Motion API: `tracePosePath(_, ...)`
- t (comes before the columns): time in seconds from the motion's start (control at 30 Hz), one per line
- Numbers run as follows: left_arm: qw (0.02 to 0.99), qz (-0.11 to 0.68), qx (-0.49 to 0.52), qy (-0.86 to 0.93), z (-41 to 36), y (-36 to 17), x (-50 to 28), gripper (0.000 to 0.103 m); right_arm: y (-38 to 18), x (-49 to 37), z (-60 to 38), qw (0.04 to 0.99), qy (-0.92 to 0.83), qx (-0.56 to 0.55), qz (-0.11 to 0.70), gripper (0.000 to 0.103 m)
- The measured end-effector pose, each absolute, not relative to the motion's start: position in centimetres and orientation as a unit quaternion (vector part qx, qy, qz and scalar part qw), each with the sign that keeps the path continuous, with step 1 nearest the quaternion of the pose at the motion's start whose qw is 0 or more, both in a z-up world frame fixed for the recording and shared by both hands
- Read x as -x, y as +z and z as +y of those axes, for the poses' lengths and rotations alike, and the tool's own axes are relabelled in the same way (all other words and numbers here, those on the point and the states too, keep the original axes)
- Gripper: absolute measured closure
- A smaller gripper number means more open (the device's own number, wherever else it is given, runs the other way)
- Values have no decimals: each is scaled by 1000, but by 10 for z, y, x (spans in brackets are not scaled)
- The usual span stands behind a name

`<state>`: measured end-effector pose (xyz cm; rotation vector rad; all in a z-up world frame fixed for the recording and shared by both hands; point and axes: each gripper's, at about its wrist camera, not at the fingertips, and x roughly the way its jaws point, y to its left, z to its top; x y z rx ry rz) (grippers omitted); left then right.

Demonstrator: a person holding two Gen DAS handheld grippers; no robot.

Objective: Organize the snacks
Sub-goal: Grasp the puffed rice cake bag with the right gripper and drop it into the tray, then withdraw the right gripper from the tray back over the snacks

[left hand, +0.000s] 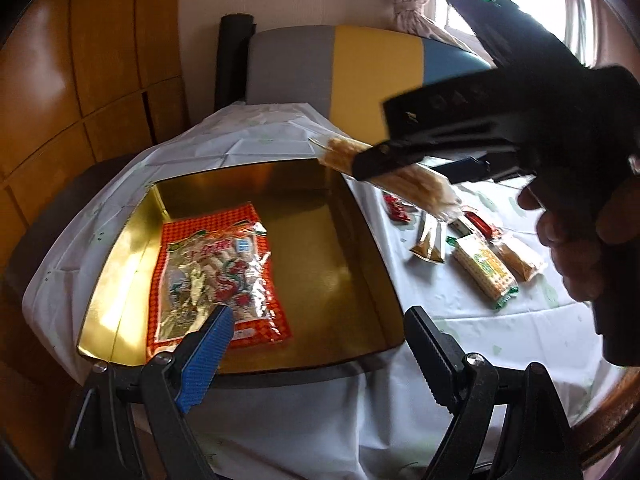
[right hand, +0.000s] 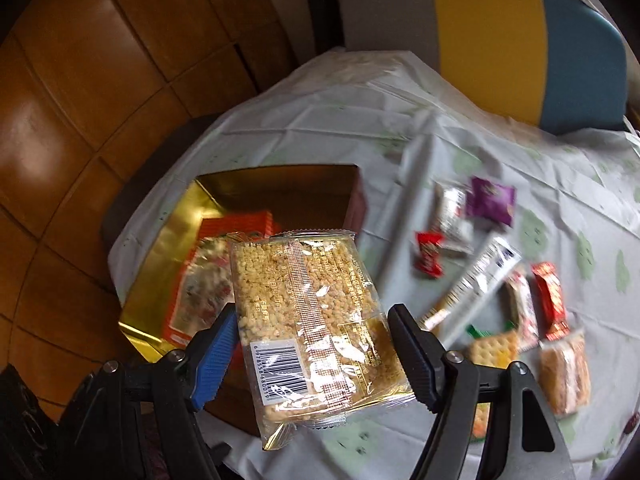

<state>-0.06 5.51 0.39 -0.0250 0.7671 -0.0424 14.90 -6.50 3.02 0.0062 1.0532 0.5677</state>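
A gold-lined open box sits on the white tablecloth and holds a red snack bag. My left gripper is open and empty, low over the box's near edge. My right gripper is shut on a clear pack of puffed-rice cake and holds it in the air above the box's right side. In the left wrist view the right gripper and its pack hang over the box's far right corner.
Several loose snacks lie on the cloth right of the box: a cracker pack, a gold sachet, a purple packet, red candies, a long white stick pack. A grey, yellow and blue chair stands behind the table.
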Motion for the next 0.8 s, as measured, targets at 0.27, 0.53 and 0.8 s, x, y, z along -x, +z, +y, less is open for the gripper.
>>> tracePosePath(0.27,926,377,19,5,69,2,-3,16,28,-170,-19,828,281,9,485,25)
tracePosePath(0.53,926,378,19,6,67,1,-4,16,27,-160,-25,836,279,13,472,22)
tracePosePath(0.8,925,379,12,2,61,0,-3,16,26,-137,-60,859,243,49,448,22)
